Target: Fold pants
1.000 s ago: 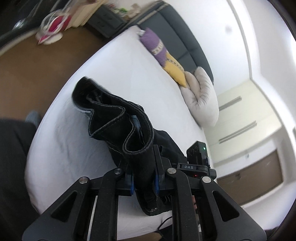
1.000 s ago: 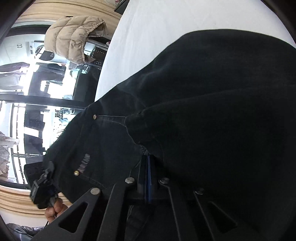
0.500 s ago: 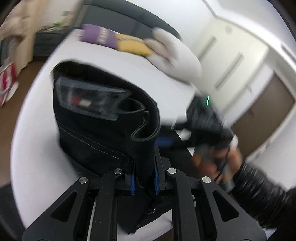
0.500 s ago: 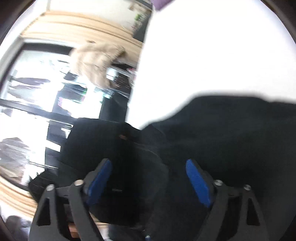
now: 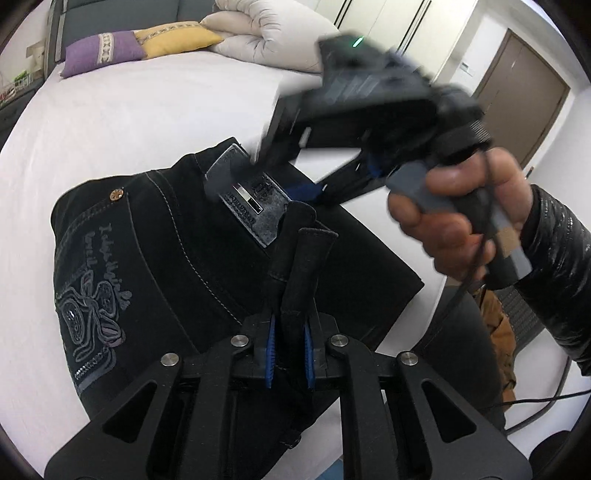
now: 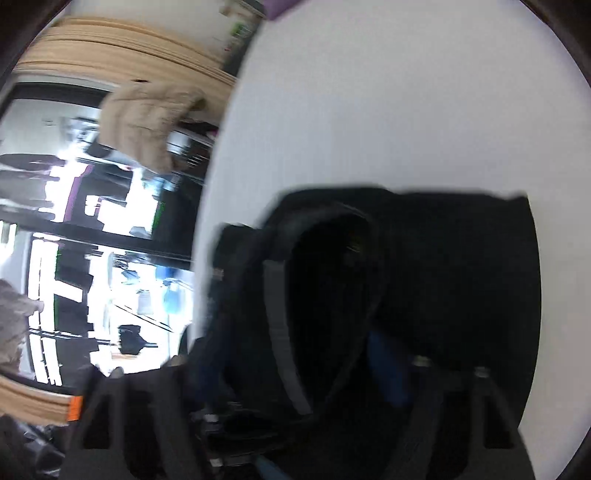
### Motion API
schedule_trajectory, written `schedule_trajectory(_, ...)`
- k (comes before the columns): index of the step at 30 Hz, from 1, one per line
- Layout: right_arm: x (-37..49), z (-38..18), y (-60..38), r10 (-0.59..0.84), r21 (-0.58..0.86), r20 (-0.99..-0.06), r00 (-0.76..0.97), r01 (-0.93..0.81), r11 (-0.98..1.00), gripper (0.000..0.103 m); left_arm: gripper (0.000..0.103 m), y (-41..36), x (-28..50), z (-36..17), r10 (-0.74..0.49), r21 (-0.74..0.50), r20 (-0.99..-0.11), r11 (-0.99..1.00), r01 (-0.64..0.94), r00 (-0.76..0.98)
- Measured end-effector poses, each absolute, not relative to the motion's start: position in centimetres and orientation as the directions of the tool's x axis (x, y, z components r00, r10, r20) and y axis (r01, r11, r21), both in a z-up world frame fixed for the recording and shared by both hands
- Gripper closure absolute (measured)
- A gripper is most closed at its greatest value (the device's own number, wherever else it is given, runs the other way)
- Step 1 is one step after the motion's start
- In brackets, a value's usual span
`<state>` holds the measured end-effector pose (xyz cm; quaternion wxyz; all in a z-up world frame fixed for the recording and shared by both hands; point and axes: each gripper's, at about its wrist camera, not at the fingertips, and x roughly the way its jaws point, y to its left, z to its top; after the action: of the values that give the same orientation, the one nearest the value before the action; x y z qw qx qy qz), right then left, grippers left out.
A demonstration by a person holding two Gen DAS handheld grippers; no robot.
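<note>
Black jeans (image 5: 147, 258) lie folded on the white bed (image 5: 129, 110), back pocket embroidery and waist label facing up. My left gripper (image 5: 290, 350) is shut on a doubled strip of the waistband, which stands up between its blue pads. A hand (image 5: 461, 206) holds my right gripper (image 5: 291, 177) just over the label, blurred. In the right wrist view the jeans (image 6: 461, 258) are a dark blur. My right gripper (image 6: 295, 362) has its jaws apart and closing, with the open waistband between them. I see no pad pressing on it.
Purple (image 5: 103, 51) and yellow (image 5: 173, 37) pillows and a white duvet (image 5: 266, 33) lie at the head of the bed. The person's legs (image 5: 454, 332) and a cable stand by the bed's near edge. A beige jacket (image 6: 147, 122) hangs beyond the bed's far side.
My left gripper swung and rolled while carrying the waistband, and the jeans now lie label up. My right gripper let go of the cloth, opened wide, then narrowed and drew back.
</note>
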<state>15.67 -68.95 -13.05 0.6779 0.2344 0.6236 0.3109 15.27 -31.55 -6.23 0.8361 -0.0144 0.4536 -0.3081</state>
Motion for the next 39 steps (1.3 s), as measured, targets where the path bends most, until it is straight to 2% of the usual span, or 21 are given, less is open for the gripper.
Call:
schedule_trajectory(1, 15.8, -13.6, -68.9, 0.707, 0.700, -0.707, 0.021, -0.119, 0.704, 0.055, 0.093, -31.9, 15.6, -6.1, -0.525, -0.295, -0.749, 0.810, 0.507, 0.403)
schedule_trajectory(2, 15.9, -14.1, -69.4, 0.706, 0.700, -0.708, 0.017, -0.111, 0.705, 0.056, 0.093, -32.3, 15.7, -6.1, -0.520, -0.283, -0.751, 0.810, 0.514, 0.406)
schedule_trajectory(4, 15.7, -14.2, -70.2, 0.715, 0.710, -0.698, 0.024, -0.106, 0.697, 0.068, 0.093, -33.0, 15.7, -6.2, -0.515, -0.270, -0.754, 0.809, 0.523, 0.407)
schedule_trajectory(5, 15.6, -13.9, -70.0, 0.717, 0.710, -0.696, 0.027, -0.120, 0.694, 0.071, 0.093, -33.4, 15.7, -6.2, -0.512, -0.262, -0.756, 0.808, 0.528, 0.407)
schedule_trajectory(13, 15.9, -12.4, -70.7, 0.691, 0.675, -0.717, 0.091, -0.154, 0.721, 0.084, 0.093, -33.3, 13.9, -6.8, -0.527, -0.245, -0.753, 0.781, 0.575, 0.395)
schedule_trajectory(26, 15.6, -14.0, -76.2, 0.718, 0.713, -0.681, 0.144, -0.094, 0.695, 0.086, 0.093, -41.0, 13.8, -6.8, -0.519, -0.191, -0.785, 0.722, 0.665, 0.338)
schedule_trajectory(36, 14.5, -15.4, -77.5, 0.735, 0.739, -0.654, 0.178, -0.057, 0.672, 0.088, 0.093, -43.5, 13.8, -7.5, -0.498, -0.157, -0.806, 0.702, 0.695, 0.321)
schedule_trajectory(39, 15.0, -16.7, -77.8, 0.757, 0.766, -0.629, 0.180, -0.029, 0.643, 0.089, 0.090, -44.1, 14.0, -8.5, -0.486, -0.164, -0.819, 0.707, 0.688, 0.305)
